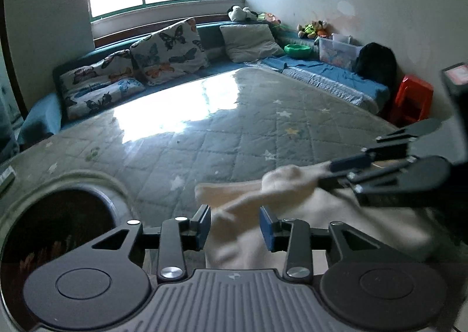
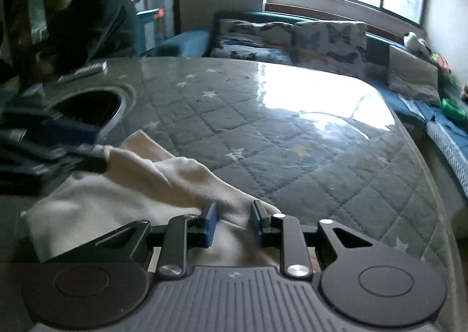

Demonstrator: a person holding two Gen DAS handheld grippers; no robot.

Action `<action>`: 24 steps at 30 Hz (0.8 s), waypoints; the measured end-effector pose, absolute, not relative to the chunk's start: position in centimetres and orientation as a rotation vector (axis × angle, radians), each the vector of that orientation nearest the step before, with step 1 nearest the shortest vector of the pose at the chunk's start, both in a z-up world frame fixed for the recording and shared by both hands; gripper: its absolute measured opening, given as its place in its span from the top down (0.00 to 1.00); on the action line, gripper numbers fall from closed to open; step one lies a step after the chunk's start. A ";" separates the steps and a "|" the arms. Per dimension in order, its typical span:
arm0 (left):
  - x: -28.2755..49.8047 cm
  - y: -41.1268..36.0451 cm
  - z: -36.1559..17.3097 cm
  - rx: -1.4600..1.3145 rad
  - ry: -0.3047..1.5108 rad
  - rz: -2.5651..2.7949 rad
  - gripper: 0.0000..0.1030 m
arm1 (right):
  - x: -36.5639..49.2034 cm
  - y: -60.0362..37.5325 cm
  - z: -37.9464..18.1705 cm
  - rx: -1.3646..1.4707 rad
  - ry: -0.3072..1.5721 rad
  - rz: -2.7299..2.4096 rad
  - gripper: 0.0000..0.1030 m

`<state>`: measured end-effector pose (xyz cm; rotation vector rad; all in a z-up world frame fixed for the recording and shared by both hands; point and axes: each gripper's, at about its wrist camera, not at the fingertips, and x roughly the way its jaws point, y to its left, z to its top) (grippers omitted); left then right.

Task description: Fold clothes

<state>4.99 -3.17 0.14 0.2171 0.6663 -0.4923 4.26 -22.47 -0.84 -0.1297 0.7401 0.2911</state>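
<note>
Cream cloth (image 1: 292, 185) bunched near the tabletop (image 1: 222, 127) edge: left claw (image 1: 235, 225) and right claw (image 2: 232, 222) straddle it part-open, neither pinching, apparently repositioning for a fold.

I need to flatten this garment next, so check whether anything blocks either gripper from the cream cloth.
Nothing visible does. The cream cloth lies directly between the open jaws of the left gripper and of the right gripper. The quilted table beyond the cloth is bare; the round hole sits off to the side.
</note>
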 end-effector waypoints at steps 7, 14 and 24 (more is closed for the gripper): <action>1.3 -3.5 -0.4 0.276 0.652 -0.591 0.64 | 3.7 -21.9 -1.2 -0.177 0.715 0.285 0.77; 2.4 -2.9 -2.3 0.241 0.742 -0.573 0.65 | 3.9 -21.7 -1.2 -0.204 0.708 0.301 0.76; 0.3 -1.6 -2.2 0.190 0.819 -0.656 0.64 | 1.3 -21.7 -1.2 -0.215 0.710 0.337 0.76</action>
